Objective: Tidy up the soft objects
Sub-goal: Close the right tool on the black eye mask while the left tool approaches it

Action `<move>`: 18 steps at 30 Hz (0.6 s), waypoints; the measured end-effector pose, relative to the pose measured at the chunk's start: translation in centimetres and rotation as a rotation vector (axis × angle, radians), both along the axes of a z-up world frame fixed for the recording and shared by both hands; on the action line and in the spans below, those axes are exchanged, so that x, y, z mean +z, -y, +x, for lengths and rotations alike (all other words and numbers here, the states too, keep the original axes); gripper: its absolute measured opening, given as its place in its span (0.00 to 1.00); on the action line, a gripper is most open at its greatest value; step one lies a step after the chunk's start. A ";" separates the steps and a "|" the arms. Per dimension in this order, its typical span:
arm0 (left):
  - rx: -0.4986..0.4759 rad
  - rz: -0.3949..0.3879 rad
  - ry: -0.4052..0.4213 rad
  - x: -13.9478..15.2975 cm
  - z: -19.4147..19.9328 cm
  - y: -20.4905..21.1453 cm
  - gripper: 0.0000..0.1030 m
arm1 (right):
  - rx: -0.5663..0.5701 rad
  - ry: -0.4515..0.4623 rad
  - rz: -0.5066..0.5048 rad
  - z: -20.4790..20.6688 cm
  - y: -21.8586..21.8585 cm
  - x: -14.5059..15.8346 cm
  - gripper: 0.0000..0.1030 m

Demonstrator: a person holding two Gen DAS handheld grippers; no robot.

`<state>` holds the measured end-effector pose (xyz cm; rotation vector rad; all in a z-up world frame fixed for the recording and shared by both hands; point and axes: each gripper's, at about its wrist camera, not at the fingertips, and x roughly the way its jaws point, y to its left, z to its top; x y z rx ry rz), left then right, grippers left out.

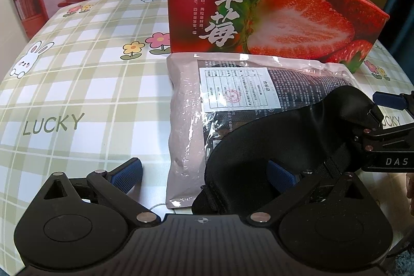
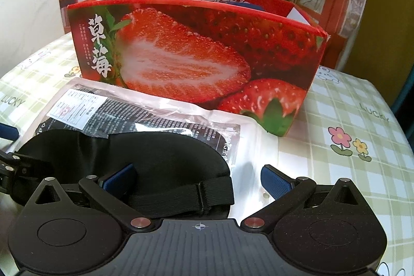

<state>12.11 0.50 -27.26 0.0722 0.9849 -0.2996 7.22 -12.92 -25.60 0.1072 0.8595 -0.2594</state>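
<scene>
A black padded eye mask (image 1: pixel 292 131) with an elastic strap (image 2: pixel 181 194) lies on a clear plastic package (image 1: pixel 186 105) that holds dark fabric and a white label. My left gripper (image 1: pixel 204 175) is open at the mask's left end; its right pad shows in the mask's notch. My right gripper (image 2: pixel 198 180) is open too, at the mask's (image 2: pixel 134 151) right end, with the strap between its fingers. Neither grips anything. In the left wrist view the right gripper's fingers (image 1: pixel 388 100) enter from the right edge.
A red open-topped strawberry box (image 1: pixel 258 17) (image 2: pixel 194 48) stands upright just behind the package (image 2: pixel 170 113). All rests on a green checked tablecloth (image 1: pixel 77 84) (image 2: pixel 349 120) with rabbits and flowers. A printed backdrop of plants rises behind the table.
</scene>
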 end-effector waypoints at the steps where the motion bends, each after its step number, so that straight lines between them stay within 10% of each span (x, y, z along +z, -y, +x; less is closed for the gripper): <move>1: 0.000 0.000 0.000 0.0 0.0 0.0 1.00 | 0.003 -0.001 -0.004 0.0 -0.1 0.0 1.00; 18: -0.035 -0.100 -0.066 1.4 -0.2 -1.7 0.85 | 0.054 -0.006 0.036 -1.0 -0.2 0.8 0.99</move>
